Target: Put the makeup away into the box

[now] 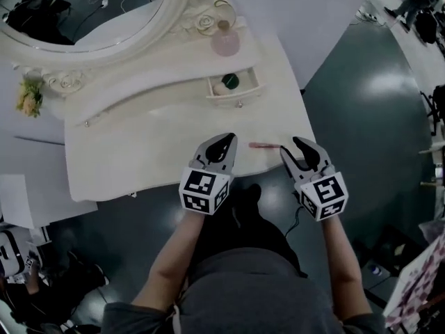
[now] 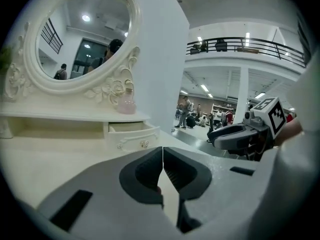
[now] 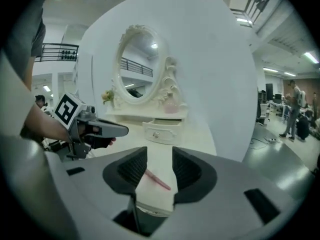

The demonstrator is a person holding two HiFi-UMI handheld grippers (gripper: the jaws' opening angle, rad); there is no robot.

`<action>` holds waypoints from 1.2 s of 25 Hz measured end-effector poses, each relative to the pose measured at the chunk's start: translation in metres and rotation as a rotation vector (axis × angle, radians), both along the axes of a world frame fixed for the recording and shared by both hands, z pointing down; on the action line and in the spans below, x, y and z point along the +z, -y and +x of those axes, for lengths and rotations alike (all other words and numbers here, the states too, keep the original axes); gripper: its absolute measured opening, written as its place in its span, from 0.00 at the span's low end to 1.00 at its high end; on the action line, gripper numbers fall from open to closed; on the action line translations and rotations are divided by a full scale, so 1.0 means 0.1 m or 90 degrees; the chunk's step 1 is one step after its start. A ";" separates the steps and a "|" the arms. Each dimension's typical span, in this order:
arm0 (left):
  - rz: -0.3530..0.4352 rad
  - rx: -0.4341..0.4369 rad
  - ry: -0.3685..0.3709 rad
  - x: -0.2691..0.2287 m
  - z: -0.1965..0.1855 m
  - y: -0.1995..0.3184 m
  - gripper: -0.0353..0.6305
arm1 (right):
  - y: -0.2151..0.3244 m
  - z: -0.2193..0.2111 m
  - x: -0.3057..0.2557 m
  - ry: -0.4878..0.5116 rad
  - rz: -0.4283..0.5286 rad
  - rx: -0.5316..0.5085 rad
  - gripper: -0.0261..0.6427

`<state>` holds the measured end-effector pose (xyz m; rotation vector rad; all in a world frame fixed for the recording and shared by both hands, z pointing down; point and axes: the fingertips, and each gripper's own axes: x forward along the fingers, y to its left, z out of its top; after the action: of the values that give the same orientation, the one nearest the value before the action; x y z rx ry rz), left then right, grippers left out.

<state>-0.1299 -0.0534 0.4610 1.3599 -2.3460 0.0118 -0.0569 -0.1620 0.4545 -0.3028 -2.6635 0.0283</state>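
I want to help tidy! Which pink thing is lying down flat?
The thin pink stick, flat on the tabletop by the right hand-held gripper. The pink bottle stands upright on the shelf.

No readable text or numbers (only square-patterned markers (image 1: 204,190)).

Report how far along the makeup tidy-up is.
Done, apparently: the open drawer already holds a dark round item and a pale one. In hand: nothing. The right gripper is open and lined up toward the pink stick lying on the table; the left gripper is shut. Left: the stick, and perhaps the pink bottle by the mirror.
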 end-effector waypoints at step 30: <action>-0.002 -0.150 -0.036 0.21 -0.13 -0.72 0.06 | -0.42 -0.20 1.01 -0.262 0.256 -0.389 0.22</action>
<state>-0.1425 0.0182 0.4816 1.0600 -2.4426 -0.0918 -0.0767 -0.1203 0.5555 -0.8510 -2.0177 -0.5620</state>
